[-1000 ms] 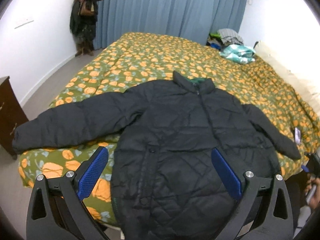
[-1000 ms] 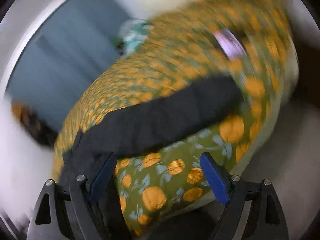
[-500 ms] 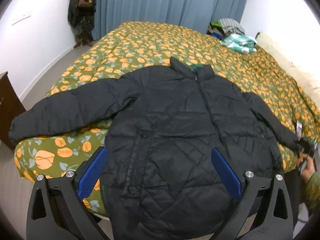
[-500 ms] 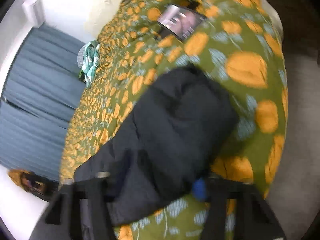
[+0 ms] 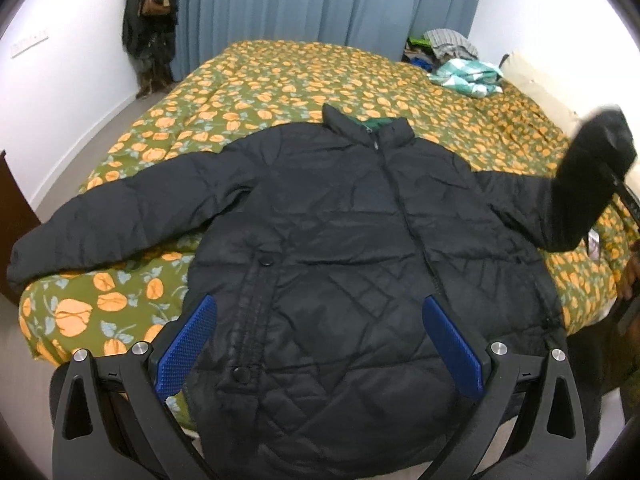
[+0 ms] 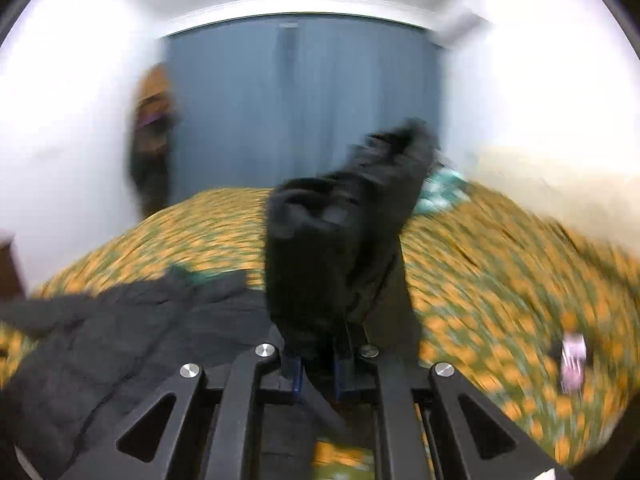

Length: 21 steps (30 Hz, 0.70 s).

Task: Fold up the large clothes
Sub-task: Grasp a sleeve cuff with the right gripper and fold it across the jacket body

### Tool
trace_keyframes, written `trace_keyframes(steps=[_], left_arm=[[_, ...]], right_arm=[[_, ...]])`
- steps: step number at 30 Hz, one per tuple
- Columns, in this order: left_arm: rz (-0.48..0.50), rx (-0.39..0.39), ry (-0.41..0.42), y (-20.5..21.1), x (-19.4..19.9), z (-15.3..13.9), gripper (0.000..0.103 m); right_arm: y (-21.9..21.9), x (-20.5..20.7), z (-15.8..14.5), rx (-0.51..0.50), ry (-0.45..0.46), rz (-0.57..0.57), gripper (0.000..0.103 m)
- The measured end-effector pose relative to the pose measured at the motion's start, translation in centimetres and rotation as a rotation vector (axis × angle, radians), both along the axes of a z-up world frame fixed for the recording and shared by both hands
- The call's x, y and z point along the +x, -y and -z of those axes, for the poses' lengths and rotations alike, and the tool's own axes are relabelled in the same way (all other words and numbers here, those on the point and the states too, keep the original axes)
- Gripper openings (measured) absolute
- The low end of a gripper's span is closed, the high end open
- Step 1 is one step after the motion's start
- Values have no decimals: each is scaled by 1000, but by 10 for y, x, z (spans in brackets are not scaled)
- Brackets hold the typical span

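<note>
A black quilted jacket point(image 5: 344, 248) lies front-up on the floral bedspread point(image 5: 304, 76), its hem at the near edge and its collar pointing away. One sleeve point(image 5: 100, 216) stretches flat to the left. The other sleeve point(image 5: 576, 188) is lifted off the bed at the right, its cuff up in the air. My left gripper point(image 5: 320, 344) hovers open over the hem with nothing between its blue pads. In the blurred right wrist view my right gripper point(image 6: 318, 368) is shut on that raised sleeve point(image 6: 340, 240), which stands up in front of the camera.
A small card or phone point(image 5: 594, 242) lies on the bedspread near the right edge. Folded clothes point(image 5: 468, 76) sit at the far right corner. A dark cabinet point(image 5: 12, 208) stands left of the bed, and blue curtains point(image 5: 320, 4) hang behind it. A hand point(image 5: 630, 276) shows at the right edge.
My right gripper closed on the right sleeve's cuff, then rolled and swung up, lifting the sleeve off the bed. My left gripper barely shifted and stayed open.
</note>
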State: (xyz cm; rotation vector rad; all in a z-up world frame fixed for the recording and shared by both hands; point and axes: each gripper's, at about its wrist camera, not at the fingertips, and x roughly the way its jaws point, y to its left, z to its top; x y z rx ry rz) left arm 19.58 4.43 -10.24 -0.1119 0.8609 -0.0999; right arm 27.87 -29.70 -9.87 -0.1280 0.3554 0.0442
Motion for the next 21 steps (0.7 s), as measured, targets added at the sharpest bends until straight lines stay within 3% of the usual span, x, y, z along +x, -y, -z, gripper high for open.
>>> trace_keyframes(steps=[4,9,13,17,19,21], left_arm=[[-34,-12,-7,-14,-6,4,102],[-61,-42,-29,-28,-11,12,102],[-49,-39,-50,-28,-9,20,102],[-10,-78,-86,-22,2,29,102],[22,-136,-104,-17,10,32,102],[55,-223,-122,-13,19,34,102]], right_arm=[[-76,5,21,-98,-38,-141,10],[-148,12,86,-90,-182,-269,10],[-174,6,126,-61,-268,-310,12],[-187,4,151,-22,-381,-356,32],[-188,-3,154,-18,-395,-375,35],[-183,-16,149,9,-390,-398,47]])
